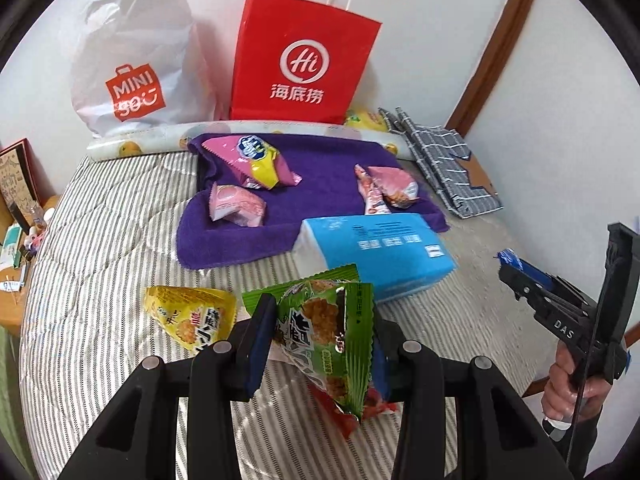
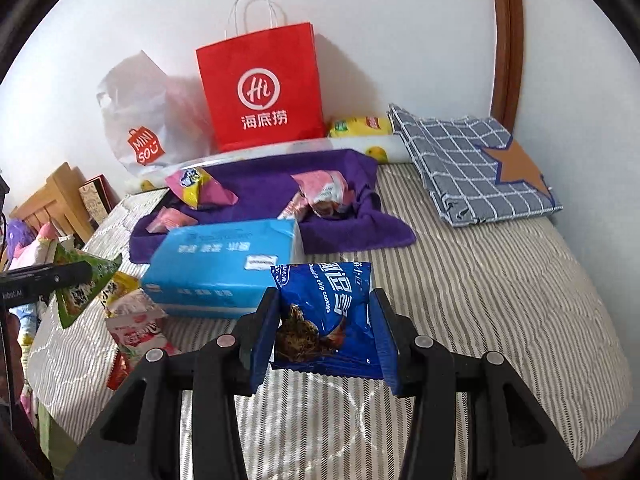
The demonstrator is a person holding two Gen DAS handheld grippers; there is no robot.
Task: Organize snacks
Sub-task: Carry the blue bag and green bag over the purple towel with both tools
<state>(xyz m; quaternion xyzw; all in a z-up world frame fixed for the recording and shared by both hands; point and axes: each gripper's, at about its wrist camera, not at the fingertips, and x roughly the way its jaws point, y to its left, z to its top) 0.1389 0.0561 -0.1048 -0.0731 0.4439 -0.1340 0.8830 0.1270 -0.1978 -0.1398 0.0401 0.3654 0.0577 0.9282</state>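
My left gripper point(image 1: 320, 336) is shut on a green snack packet point(image 1: 328, 332), lifted above the striped mattress point(image 1: 112, 240). My right gripper point(image 2: 326, 332) is shut on a blue chocolate chip cookie packet point(image 2: 328, 312), also held off the bed. A yellow packet point(image 1: 188, 316) lies on the mattress left of the green one. A red wrapper point(image 1: 372, 402) shows under the green packet. Several pink packets point(image 1: 236, 204) rest on a purple towel point(image 1: 320, 208) farther back. In the right wrist view the green packet point(image 2: 84, 284) hangs at the left edge, above a pink and white packet point(image 2: 138, 330).
A blue tissue pack point(image 1: 380, 252) lies in front of the towel. A red paper bag point(image 1: 304, 56) and a white plastic bag point(image 1: 132, 64) stand against the wall. Folded checked cloth point(image 2: 472, 160) lies at the back right. A wooden bedside stand point(image 1: 20, 240) with clutter is at the left.
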